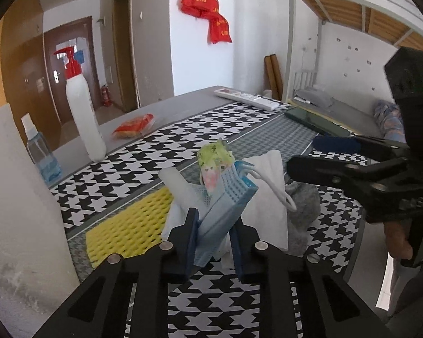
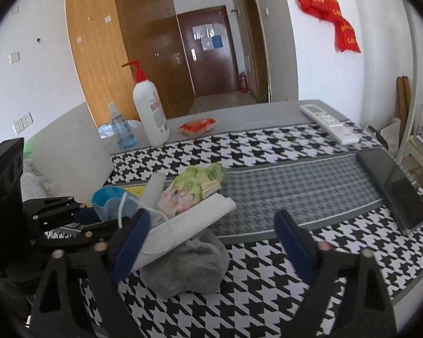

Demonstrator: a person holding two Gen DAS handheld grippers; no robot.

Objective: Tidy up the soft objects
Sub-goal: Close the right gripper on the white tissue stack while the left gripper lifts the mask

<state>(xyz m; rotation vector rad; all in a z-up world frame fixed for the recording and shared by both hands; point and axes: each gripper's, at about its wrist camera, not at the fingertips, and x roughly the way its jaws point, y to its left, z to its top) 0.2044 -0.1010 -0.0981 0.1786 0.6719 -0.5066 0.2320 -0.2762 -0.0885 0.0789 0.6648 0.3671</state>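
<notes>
My left gripper (image 1: 214, 236) is shut on a blue face mask (image 1: 225, 205) and holds it over a pile of soft things: a white mask (image 1: 268, 197), a grey cloth (image 1: 304, 205), a green tissue packet (image 1: 214, 163) and a yellow sponge (image 1: 127, 225). In the right wrist view the blue mask (image 2: 110, 200) sits at the left of the pile, above the white mask (image 2: 200, 217), the grey cloth (image 2: 189, 264) and the packet (image 2: 194, 183). My right gripper (image 2: 211, 239) is open and empty, just right of the pile; it also shows in the left wrist view (image 1: 310, 155).
A houndstooth mat (image 2: 268, 281) covers the grey table. A white pump bottle (image 2: 149, 112), a clear spray bottle (image 2: 121, 129) and a red snack packet (image 2: 197, 126) stand at the back. A remote (image 2: 330, 124) and a dark phone (image 2: 394, 191) lie to the right. A white foam block (image 1: 17, 197) stands left.
</notes>
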